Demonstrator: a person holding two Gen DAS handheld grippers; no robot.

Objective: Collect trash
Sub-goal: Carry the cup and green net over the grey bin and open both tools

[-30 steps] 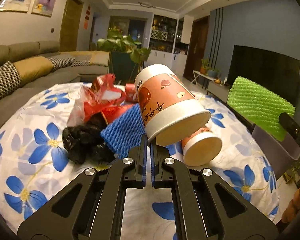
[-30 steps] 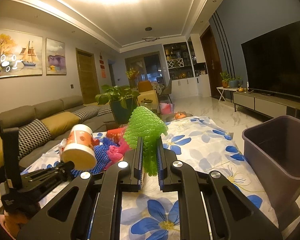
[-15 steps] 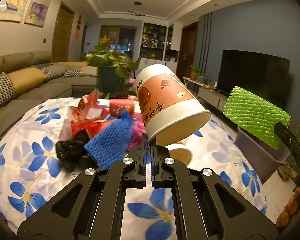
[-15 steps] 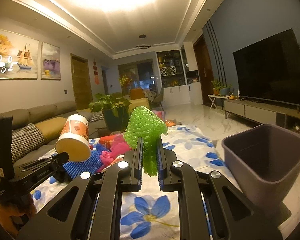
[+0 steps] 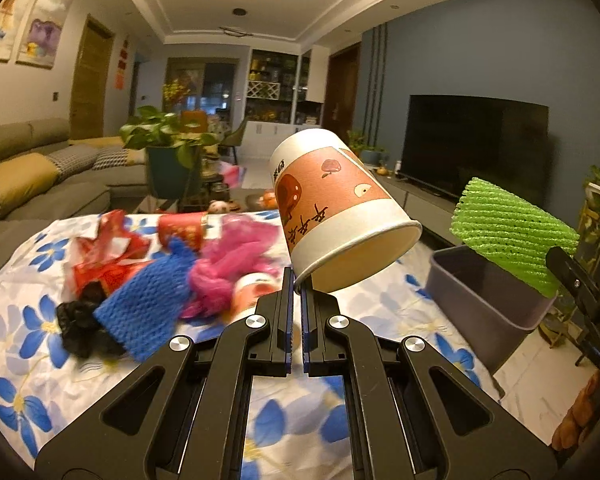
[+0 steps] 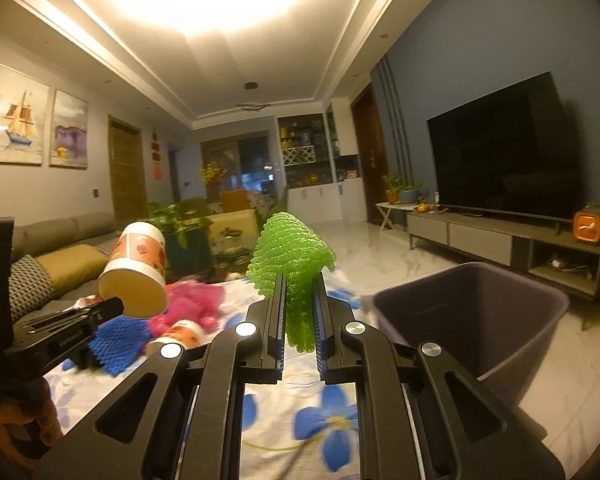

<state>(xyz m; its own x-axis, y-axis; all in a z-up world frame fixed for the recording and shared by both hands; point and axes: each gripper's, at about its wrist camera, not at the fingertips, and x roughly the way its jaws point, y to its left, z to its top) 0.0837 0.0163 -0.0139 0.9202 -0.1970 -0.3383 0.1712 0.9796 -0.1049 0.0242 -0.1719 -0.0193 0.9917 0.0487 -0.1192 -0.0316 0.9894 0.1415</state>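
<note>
My left gripper (image 5: 297, 280) is shut on the rim of an orange-and-white paper cup (image 5: 332, 208), held tilted above the table; the same cup (image 6: 134, 268) shows at the left of the right wrist view. My right gripper (image 6: 299, 300) is shut on a green foam net (image 6: 290, 252), which also appears at the right of the left wrist view as the green net (image 5: 512, 236). A purple-grey bin (image 6: 472, 312) stands open on the floor just right of the table; in the left wrist view the bin (image 5: 484, 300) lies under the green net.
On the flowered tablecloth (image 5: 40, 360) lie a blue foam net (image 5: 144, 312), a pink net (image 5: 232, 268), black crumpled trash (image 5: 80, 328), red wrappers (image 5: 112, 248) and a second paper cup (image 6: 176, 334). A sofa (image 5: 28, 184) is at left, a TV cabinet (image 6: 508, 240) at right.
Both grippers have swung right with their loads. The bin has come closer and more central, and the trash pile has slid left in both views.
</note>
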